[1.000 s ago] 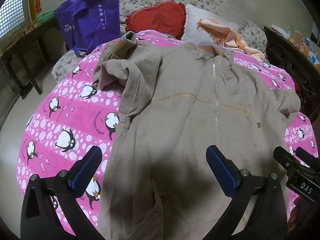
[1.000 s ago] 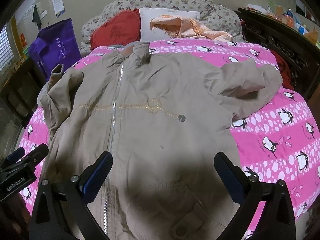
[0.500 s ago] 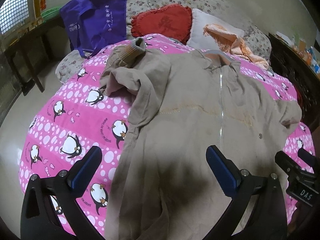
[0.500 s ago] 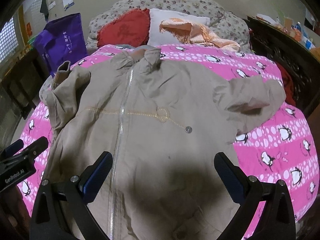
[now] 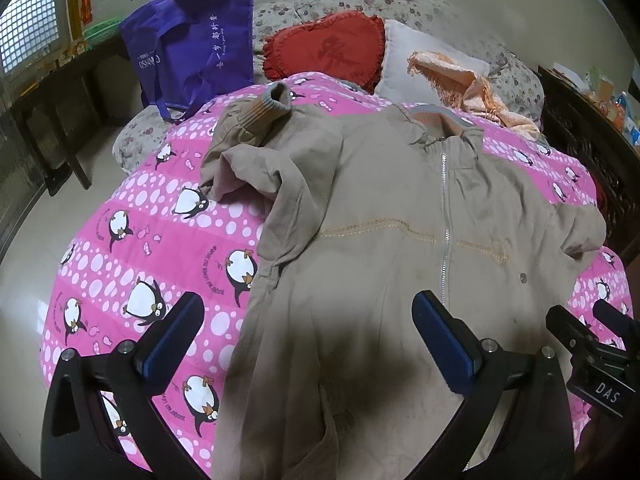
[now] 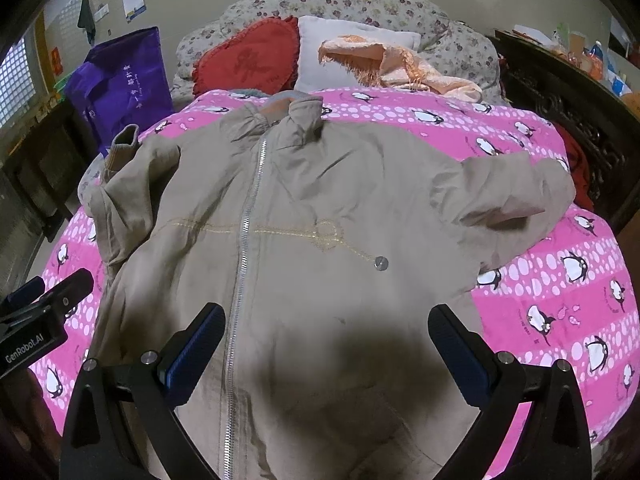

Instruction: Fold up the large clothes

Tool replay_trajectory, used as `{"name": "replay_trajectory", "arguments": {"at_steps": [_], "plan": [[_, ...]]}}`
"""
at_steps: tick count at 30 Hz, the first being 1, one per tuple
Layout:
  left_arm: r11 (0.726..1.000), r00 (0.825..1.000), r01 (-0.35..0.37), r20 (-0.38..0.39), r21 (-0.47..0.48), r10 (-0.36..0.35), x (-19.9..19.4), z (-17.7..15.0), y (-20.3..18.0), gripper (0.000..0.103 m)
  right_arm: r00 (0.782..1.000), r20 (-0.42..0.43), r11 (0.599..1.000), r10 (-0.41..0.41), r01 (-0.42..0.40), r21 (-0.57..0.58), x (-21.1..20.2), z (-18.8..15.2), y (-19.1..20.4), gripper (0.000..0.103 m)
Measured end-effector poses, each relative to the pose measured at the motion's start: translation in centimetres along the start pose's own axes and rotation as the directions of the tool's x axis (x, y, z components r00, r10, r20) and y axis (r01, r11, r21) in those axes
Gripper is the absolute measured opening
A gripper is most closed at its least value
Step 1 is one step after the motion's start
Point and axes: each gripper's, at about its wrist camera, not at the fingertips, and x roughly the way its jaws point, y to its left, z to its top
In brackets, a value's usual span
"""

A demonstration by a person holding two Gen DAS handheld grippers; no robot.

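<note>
Both your left gripper [image 5: 306,330] and right gripper [image 6: 326,330] gape wide and empty; pinch the soft, floppy tan jacket [image 6: 320,220] by its crumpled sleeves.

We see even, fairly dim indoor light in both views; daylight glows through the latticed window [image 5: 28,28] at far left, its panes nearly washed out; a soft dark shadow lies on the near part of the tan jacket [image 5: 384,280] between the fingers of each gripper; the pink bedspread [image 5: 160,248] reads saturated and sharp; fisheye bending curves the bed edges and walls, and black vignetting fills the corners; the near jacket hem is slightly blurred in the right wrist view.
</note>
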Motion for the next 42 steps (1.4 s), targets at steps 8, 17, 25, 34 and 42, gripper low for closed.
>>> {"name": "replay_trajectory", "arguments": {"at_steps": [8,17,25,34,42], "plan": [[1.000,1.000,-0.005,0.001,0.005,0.005,0.1,0.3,0.1,0.103,1.000,0.002,1.000,0.010,-0.010,-0.011,0.4,0.4,0.5,0.102],[1.000,1.000,-0.001,-0.009,-0.004,0.001,1.5,2.3,2.1,0.103,1.000,-0.012,0.999,0.015,-0.015,-0.040,1.4,0.8,1.2,0.102],[0.998,0.998,-0.033,0.046,-0.051,0.035,4.8,7.7,7.1,0.103,0.998,-0.023,0.998,0.058,-0.058,-0.022,1.7,0.9,1.2,0.102],[0.999,0.998,-0.049,0.046,0.010,0.049,10.5,12.3,7.5,0.103,0.996,-0.062,0.996,0.071,-0.074,-0.039,3.0,1.1,1.3,0.102],[0.995,0.997,-0.068,-0.014,0.078,0.070,15.2,14.2,7.5,0.054,0.994,-0.086,0.997,0.073,-0.075,-0.019,4.0,1.2,0.7,0.102]]}}
